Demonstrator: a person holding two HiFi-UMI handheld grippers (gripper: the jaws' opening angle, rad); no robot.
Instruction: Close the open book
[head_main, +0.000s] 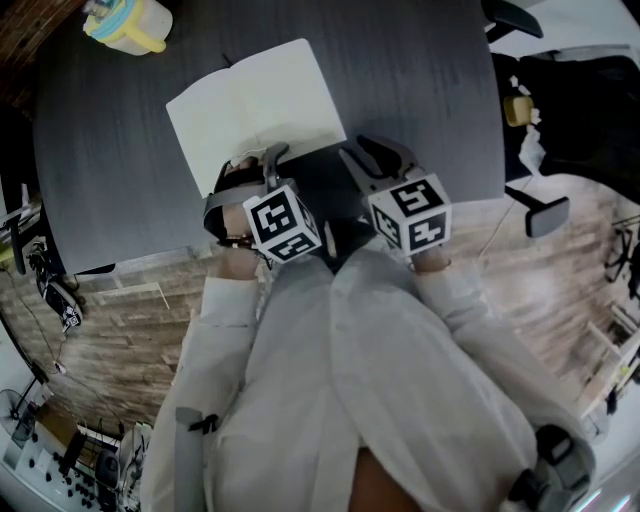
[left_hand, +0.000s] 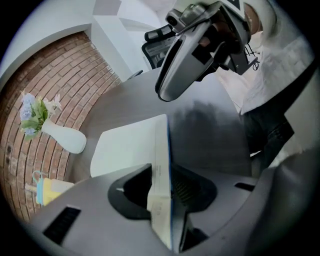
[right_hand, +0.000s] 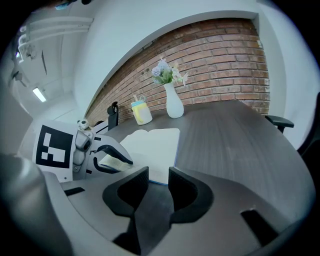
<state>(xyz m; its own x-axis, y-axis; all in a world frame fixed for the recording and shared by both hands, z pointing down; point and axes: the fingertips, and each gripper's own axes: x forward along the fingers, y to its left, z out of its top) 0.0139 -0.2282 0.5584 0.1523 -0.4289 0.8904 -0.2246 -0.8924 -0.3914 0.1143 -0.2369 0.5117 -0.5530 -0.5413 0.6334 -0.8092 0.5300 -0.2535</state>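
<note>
An open book (head_main: 255, 105) with blank white pages lies on the dark grey table (head_main: 430, 90). My left gripper (head_main: 252, 165) is at the book's near edge. In the left gripper view a block of pages with a blue cover (left_hand: 161, 165) stands edge-on between the jaws, and both pads press on it. The right gripper view shows the left gripper (right_hand: 112, 159) clamped on a lifted wad of pages. My right gripper (head_main: 365, 155) hovers over the bare table just right of the book (right_hand: 152, 145). It (right_hand: 157, 185) is open, with nothing between its jaws.
A white vase with flowers (right_hand: 172, 102) and a yellow lidded cup (head_main: 130, 22) stand at the far side of the table, by a brick wall. A dark bottle (right_hand: 114, 114) stands near the cup. A black office chair (head_main: 545, 210) is off the table's right edge.
</note>
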